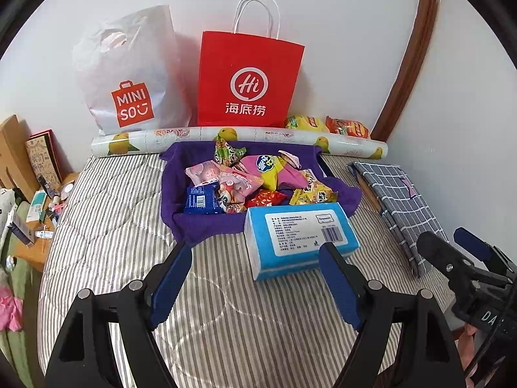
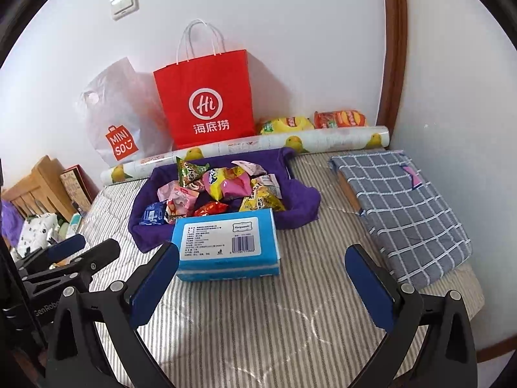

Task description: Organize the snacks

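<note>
Leftmost, beyond the striped bed cover (image 1: 106, 213), a wooden side table (image 1: 32, 249) carries small tubes and clutter. Against the far wall leans a white MINISO bag (image 1: 135, 74), and just right of it stands a red paper bag (image 1: 248, 77) with white handles. A roll of fruit-printed paper (image 1: 239, 140) lies along the foot of both bags. Near of the roll, at the middle of the cover, sits a purple cloth tray (image 1: 190, 223) heaped with the snacks (image 1: 245, 177): pink, yellow, red and blue packets all lie inside its walls. A blue tissue pack (image 1: 300, 236) rests against the tray's near right corner, label up. Farther right, behind the roll's end, two chip bags (image 1: 326, 124) lie by the wall, one yellow and one orange. On the right side of the cover lies a folded grey checked cloth (image 1: 400, 203).

Nearest of all, the left gripper (image 1: 255, 278) hangs over the cover with its blue pads spread apart and nothing between them; its right pad stands in front of the tissue pack's near edge, and contact cannot be judged. The right gripper (image 2: 261, 281) stands wider still, empty, with the tissue pack just far of its left pad. Each gripper shows at the edge of the other's view.
</note>
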Action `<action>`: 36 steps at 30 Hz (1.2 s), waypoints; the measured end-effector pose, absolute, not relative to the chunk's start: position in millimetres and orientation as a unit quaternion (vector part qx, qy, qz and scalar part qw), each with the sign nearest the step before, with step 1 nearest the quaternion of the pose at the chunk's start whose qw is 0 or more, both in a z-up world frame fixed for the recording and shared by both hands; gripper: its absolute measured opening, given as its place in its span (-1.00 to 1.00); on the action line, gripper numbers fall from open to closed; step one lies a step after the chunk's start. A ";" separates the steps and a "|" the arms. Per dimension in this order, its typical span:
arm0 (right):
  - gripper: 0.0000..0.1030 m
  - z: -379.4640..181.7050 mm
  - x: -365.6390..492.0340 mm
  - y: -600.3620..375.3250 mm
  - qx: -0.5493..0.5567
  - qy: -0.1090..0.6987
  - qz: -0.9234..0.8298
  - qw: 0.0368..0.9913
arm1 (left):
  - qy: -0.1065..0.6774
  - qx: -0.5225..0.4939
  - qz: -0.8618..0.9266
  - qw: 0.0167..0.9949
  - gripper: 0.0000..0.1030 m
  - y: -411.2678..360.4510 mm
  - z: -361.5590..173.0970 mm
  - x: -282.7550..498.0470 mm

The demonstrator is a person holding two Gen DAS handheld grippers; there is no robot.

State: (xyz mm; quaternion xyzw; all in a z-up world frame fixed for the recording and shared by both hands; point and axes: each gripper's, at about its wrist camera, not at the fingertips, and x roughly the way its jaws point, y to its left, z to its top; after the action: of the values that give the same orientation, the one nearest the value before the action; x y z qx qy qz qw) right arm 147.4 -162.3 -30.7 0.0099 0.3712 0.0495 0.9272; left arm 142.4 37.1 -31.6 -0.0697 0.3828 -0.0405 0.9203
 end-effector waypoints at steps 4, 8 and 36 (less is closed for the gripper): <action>0.96 -28.7 135.1 -162.9 0.003 0.369 0.043 0.929 | 0.377 -0.065 -0.040 0.923 0.58 33.7 -29.1 129.2; 0.96 -28.2 121.2 -166.7 0.005 0.362 0.052 0.931 | 0.370 -0.066 -0.040 0.926 0.59 31.5 -27.8 116.4; 1.00 -9.5 20.3 -195.3 -0.010 0.318 0.030 0.948 | 0.312 -0.044 -0.024 0.949 0.72 8.5 -0.6 15.8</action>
State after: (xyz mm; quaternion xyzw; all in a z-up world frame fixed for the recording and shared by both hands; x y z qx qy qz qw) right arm 20.3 -195.3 -9.5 -0.0097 0.3175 0.0304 0.9477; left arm 15.8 8.5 -0.6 -0.0438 0.3121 -0.0244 0.9487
